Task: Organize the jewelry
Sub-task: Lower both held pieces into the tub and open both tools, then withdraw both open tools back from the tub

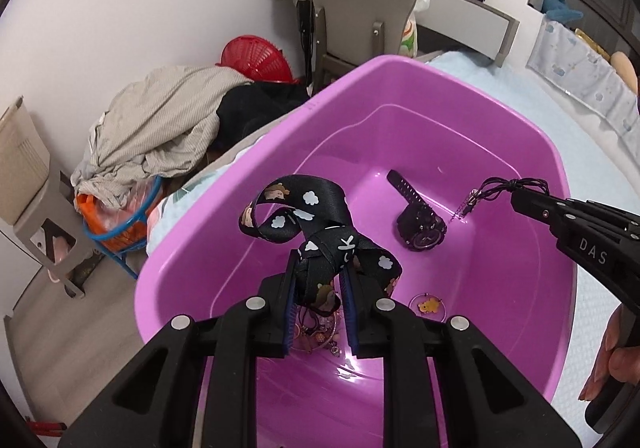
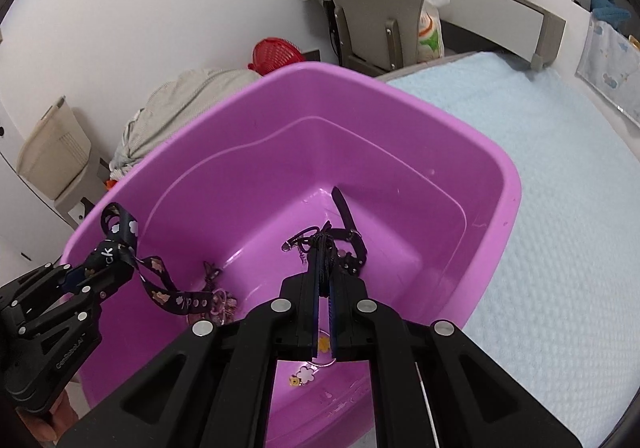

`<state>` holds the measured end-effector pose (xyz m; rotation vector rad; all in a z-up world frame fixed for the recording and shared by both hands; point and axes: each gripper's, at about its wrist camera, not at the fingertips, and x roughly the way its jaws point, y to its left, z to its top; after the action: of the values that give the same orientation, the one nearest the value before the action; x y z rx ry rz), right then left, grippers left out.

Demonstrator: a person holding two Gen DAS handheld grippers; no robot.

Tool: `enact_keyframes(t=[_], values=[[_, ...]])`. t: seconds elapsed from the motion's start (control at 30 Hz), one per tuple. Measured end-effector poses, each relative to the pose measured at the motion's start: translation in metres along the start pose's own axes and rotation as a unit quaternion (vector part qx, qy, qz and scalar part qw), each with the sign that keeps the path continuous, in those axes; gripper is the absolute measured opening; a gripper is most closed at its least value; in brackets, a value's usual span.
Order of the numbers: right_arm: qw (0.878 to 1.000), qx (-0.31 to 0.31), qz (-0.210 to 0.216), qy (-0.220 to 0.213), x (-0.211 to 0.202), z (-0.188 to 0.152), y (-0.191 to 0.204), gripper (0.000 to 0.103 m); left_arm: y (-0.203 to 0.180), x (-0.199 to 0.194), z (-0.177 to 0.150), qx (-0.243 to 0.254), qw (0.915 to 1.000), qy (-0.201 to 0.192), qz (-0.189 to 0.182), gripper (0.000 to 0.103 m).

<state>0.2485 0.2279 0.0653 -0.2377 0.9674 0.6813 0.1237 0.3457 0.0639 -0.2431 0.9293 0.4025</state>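
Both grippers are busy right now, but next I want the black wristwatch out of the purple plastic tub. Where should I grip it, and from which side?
Grip the black wristwatch by its strap, which lies flat and straight away from the bulky case. Come from above, jaws straddling the strap's width; the purple plastic tub's tall walls probably rule out a side approach.

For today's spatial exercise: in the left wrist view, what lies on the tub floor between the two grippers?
A black wristwatch lies on the purple tub floor between the left gripper with its lanyard and the right gripper; the left wrist view shows it.
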Motion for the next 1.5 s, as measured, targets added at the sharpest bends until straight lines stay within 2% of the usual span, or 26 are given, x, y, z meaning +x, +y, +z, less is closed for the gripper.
enact_keyframes(t=[0.07, 0.13, 0.2, 0.27, 0.3, 0.33, 0.4, 0.43, 0.63, 1.0, 1.5], values=[[1.0, 0.002, -0.002, 0.006, 0.004, 0.001, 0.0, 0.006, -0.002, 0.002, 0.002, -0.003, 1.0, 0.004, 0.0, 0.024], [1.0, 0.002, -0.006, 0.007, 0.005, 0.001, -0.001, 0.016, -0.003, 0.004, 0.002, -0.004, 1.0, 0.006, 0.0, 0.025], [1.0, 0.0, -0.01, 0.004, 0.003, 0.001, 0.002, 0.039, -0.003, 0.004, 0.002, -0.003, 1.0, 0.009, 0.001, 0.031], [1.0, 0.0, -0.012, 0.0, 0.001, 0.0, 0.002, 0.04, -0.003, 0.003, 0.001, -0.004, 0.9999, 0.01, 0.003, 0.054], [1.0, 0.0, -0.014, -0.001, 0.0, 0.0, 0.001, 0.04, -0.002, 0.0, 0.001, -0.007, 0.9999, 0.006, 0.007, 0.077], [1.0, 0.001, -0.016, -0.003, -0.002, 0.0, 0.0, 0.04, -0.001, -0.004, 0.001, -0.011, 0.9999, -0.003, 0.01, 0.086], [1.0, 0.004, -0.016, -0.006, -0.006, 0.0, -0.001, 0.042, 0.001, -0.009, 0.0, -0.01, 0.9997, -0.013, 0.019, 0.089], [1.0, 0.006, -0.017, -0.008, -0.008, -0.001, -0.002, 0.044, 0.001, -0.01, 0.0, -0.009, 0.9997, -0.011, 0.022, 0.095], [1.0, 0.01, -0.014, -0.019, -0.021, -0.007, -0.001, 0.055, 0.003, -0.012, -0.007, -0.012, 0.9995, -0.001, 0.029, 0.096], [0.999, 0.022, -0.02, -0.034, -0.039, -0.021, 0.003, 0.065, 0.001, -0.024, -0.019, -0.006, 0.9993, -0.003, 0.037, 0.097], [0.999, 0.033, -0.018, -0.039, -0.061, -0.044, 0.009, 0.067, 0.001, -0.044, -0.029, -0.012, 0.9994, -0.008, 0.031, 0.097]])
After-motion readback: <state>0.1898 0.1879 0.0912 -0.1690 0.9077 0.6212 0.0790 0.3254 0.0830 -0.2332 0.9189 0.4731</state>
